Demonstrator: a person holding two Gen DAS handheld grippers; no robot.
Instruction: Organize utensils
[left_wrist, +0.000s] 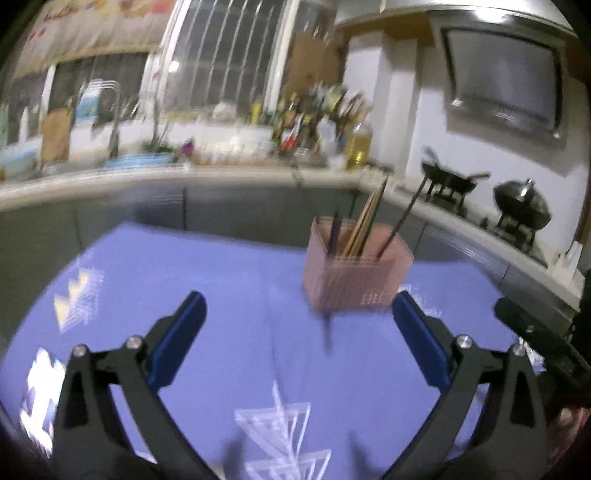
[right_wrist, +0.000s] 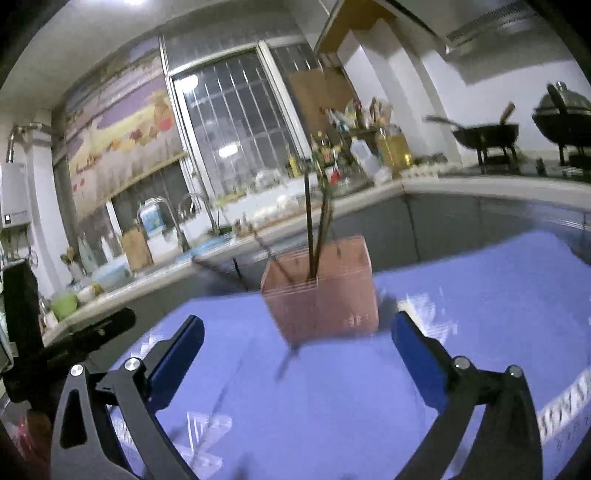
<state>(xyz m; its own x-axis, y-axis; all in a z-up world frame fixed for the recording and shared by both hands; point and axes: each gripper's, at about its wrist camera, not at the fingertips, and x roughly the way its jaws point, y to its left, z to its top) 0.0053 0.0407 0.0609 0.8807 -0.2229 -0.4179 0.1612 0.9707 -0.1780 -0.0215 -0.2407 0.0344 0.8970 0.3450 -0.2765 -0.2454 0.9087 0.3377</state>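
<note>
Left gripper (left_wrist: 299, 325) spread wide, nothing between its blue pads (left_wrist: 177, 339). Right gripper (right_wrist: 297, 345) likewise wide apart and empty-handed. Ahead of both, pink holder (left_wrist: 356, 275) upright on blue tablecloth (left_wrist: 207, 280), well beyond the fingertips. Chopsticks (left_wrist: 365, 221) standing inside, leaning against the rim, tips poking above it. One dark stick (left_wrist: 327, 332) flat on the cloth just in front of the holder. Beyond, grey counter (left_wrist: 147, 181) with blurred bottles, and wok (left_wrist: 448, 181) on the stove.
</note>
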